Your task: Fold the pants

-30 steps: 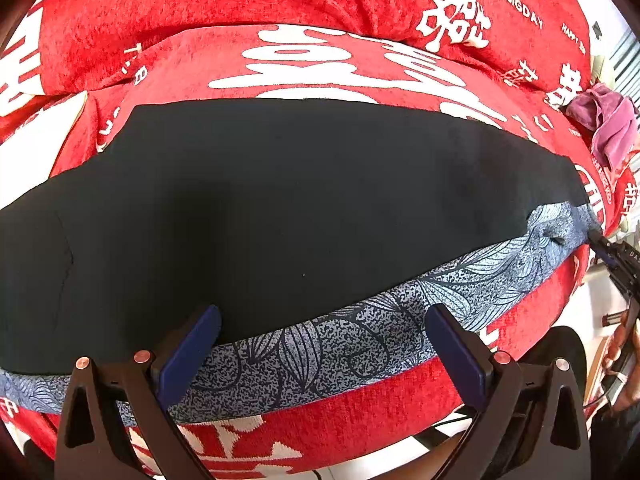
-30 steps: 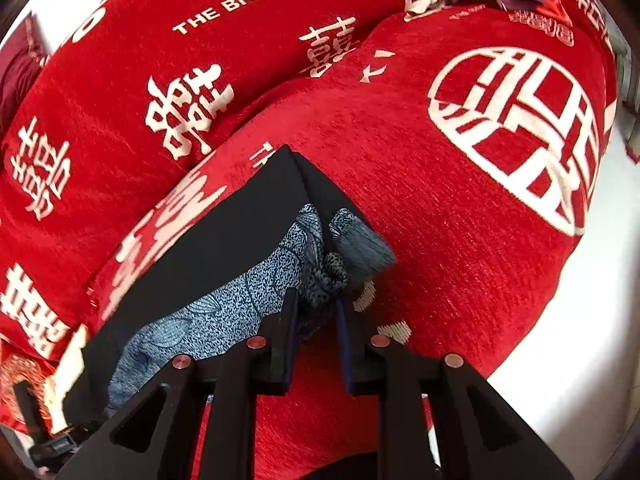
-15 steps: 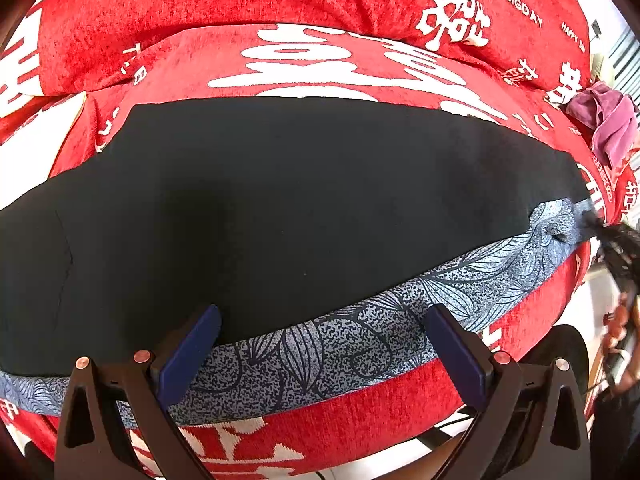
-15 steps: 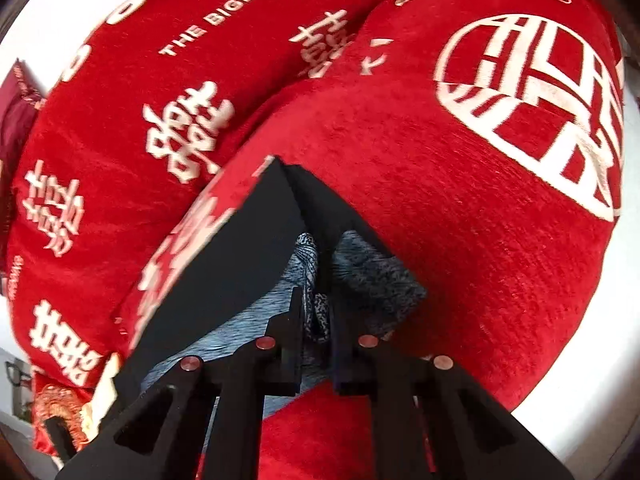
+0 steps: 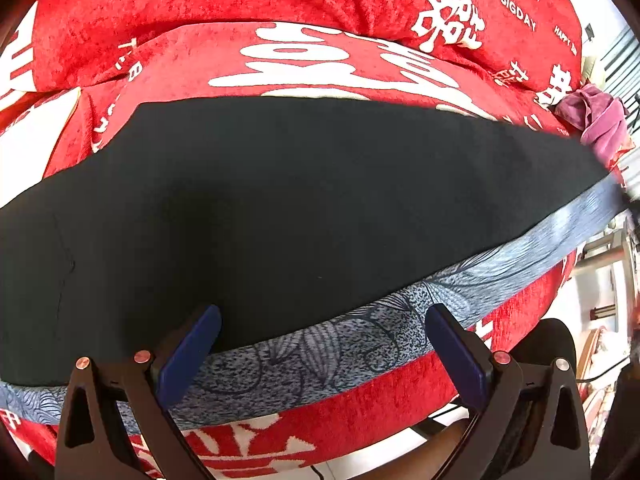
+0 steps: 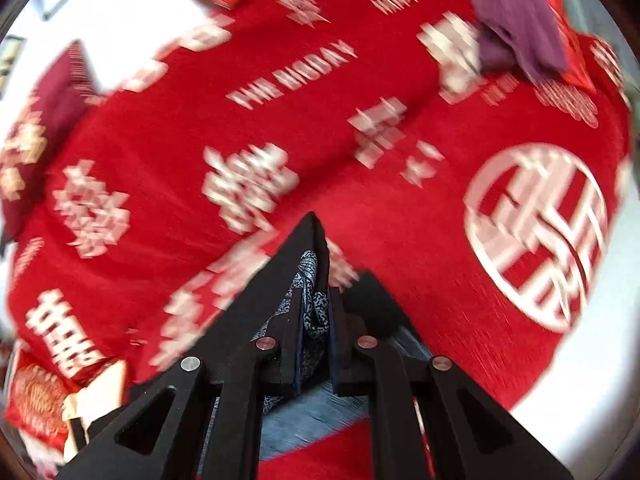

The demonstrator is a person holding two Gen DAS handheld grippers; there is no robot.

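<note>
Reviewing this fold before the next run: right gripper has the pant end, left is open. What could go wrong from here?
1. The right gripper pinches only a small bunch at the end of the pants; the cloth could slip out during the lift.
2. The left gripper is open over the patterned edge, holding nothing, so the unpinned pants may drag across the red cover and crease.
3. The right view is motion-blurred; a fast swing could land the fold crooked.

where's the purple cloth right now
The purple cloth sits bunched at the far right of the left wrist view, on the red sofa cover beyond the pants' right end; the right wrist view shows it top right.
</note>
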